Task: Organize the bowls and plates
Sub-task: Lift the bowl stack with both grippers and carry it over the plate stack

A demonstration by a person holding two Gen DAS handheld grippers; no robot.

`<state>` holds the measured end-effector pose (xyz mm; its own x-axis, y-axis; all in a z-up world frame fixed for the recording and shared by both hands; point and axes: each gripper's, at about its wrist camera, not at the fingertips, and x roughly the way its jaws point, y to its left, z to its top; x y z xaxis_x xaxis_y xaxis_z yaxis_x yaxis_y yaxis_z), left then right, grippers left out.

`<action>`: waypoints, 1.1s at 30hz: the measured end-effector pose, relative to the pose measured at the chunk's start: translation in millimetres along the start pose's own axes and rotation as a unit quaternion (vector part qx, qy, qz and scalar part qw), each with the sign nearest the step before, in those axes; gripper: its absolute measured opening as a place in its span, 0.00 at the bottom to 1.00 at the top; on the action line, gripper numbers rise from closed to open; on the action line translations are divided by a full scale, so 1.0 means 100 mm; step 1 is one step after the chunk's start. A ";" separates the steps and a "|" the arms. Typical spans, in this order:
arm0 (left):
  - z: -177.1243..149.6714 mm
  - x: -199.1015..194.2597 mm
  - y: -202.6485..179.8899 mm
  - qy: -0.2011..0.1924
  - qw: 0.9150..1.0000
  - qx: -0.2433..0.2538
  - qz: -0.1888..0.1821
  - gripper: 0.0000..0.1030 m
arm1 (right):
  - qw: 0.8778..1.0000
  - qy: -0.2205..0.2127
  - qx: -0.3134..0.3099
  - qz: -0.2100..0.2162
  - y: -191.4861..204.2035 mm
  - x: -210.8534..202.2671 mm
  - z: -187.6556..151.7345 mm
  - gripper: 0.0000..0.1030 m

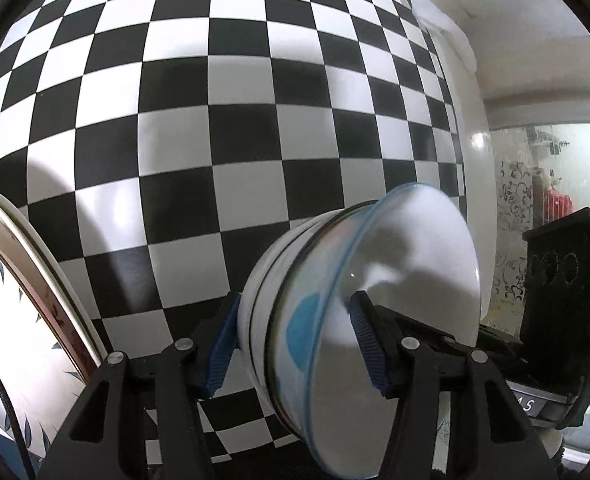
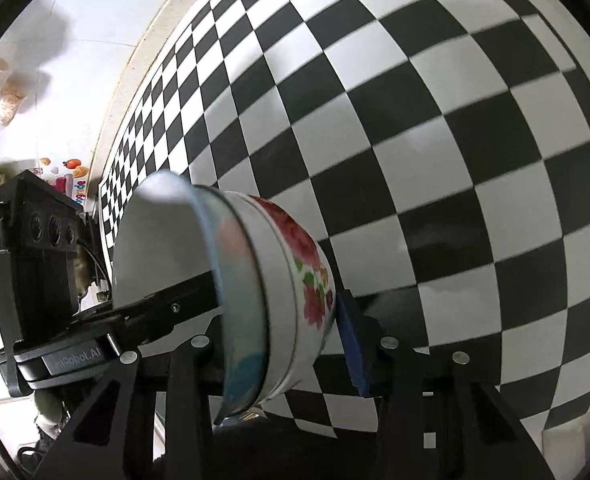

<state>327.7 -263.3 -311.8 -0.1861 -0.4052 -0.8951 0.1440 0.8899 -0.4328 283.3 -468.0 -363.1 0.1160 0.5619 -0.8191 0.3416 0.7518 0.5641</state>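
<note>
A stack of nested bowls is held on its side between both grippers above the checkered surface. The inner bowl (image 1: 395, 264) is white with a blue rim; the outer bowl (image 2: 295, 280) is white with red flowers. My left gripper (image 1: 295, 344) is shut on the stack's walls, one blue pad inside and one outside. My right gripper (image 2: 279, 332) clamps the same stack (image 2: 167, 248) from the opposite side; its left finger is hidden by the bowls. Each gripper shows in the other's view: the right one in the left wrist view (image 1: 563, 292), the left one in the right wrist view (image 2: 35, 252).
A black-and-white checkered cloth (image 1: 255, 100) covers the table (image 2: 455, 160). Plates with a leaf pattern (image 1: 23, 300) stand at the lower left of the left wrist view. A white wall and a glass door (image 1: 535, 184) lie to the right.
</note>
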 end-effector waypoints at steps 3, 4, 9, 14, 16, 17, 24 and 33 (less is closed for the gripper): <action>0.02 -0.04 -0.01 -0.008 1.000 -0.001 0.000 0.50 | 1.000 -0.006 -0.011 -0.003 0.09 -0.02 0.07 0.43; 0.02 -0.06 -0.01 -0.010 1.000 -0.001 0.001 0.50 | 1.000 -0.006 -0.016 -0.003 0.13 -0.03 0.09 0.43; 0.03 -0.21 -0.02 -0.024 1.000 -0.006 0.003 0.50 | 1.000 -0.008 -0.029 -0.001 0.28 -0.14 0.17 0.43; -0.03 -0.47 0.04 -0.047 0.999 -0.017 0.000 0.50 | 0.998 -0.011 -0.055 -0.002 0.46 -0.27 0.16 0.43; -0.06 -0.58 0.09 -0.056 0.998 -0.026 0.000 0.50 | 0.998 -0.010 -0.069 -0.003 0.60 -0.28 0.18 0.43; -0.07 -0.63 0.11 -0.059 0.998 -0.029 0.000 0.50 | 0.997 -0.009 -0.076 -0.003 0.66 -0.28 0.19 0.43; -0.23 -1.05 0.40 -0.092 0.995 -0.039 0.003 0.50 | 0.994 -0.006 -0.112 0.004 1.13 -0.26 0.04 0.43; -0.43 -1.41 0.93 -0.120 0.991 -0.054 0.008 0.50 | 0.989 -0.003 -0.146 0.005 1.76 0.00 -0.33 0.42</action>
<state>325.1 -114.6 -221.1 0.0546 -0.4182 -0.9067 0.0383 0.9083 -0.4166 312.2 -324.6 -260.1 0.1236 0.5679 -0.8137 0.0557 0.8148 0.5771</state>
